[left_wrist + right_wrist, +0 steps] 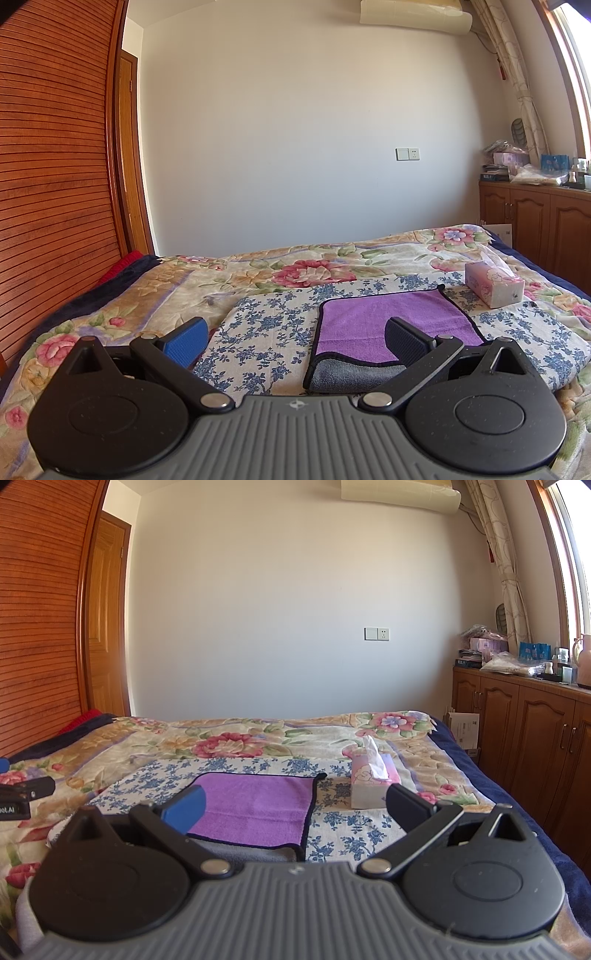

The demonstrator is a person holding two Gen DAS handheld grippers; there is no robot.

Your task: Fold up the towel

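A purple towel (384,317) with a dark border and grey underside lies folded on a blue-flowered cloth (266,325) on the bed. It also shows in the right wrist view (258,805), with the grey layer sticking out at its near edge. My left gripper (295,338) is open and empty, above the towel's near left corner. My right gripper (295,806) is open and empty, just short of the towel's near edge. Part of the left gripper (22,797) shows at the far left of the right wrist view.
A pink tissue box (371,782) stands on the bed right of the towel, also in the left wrist view (493,286). A floral quilt (295,269) covers the bed. A wooden wardrobe (55,184) stands left, wooden cabinets (528,731) right.
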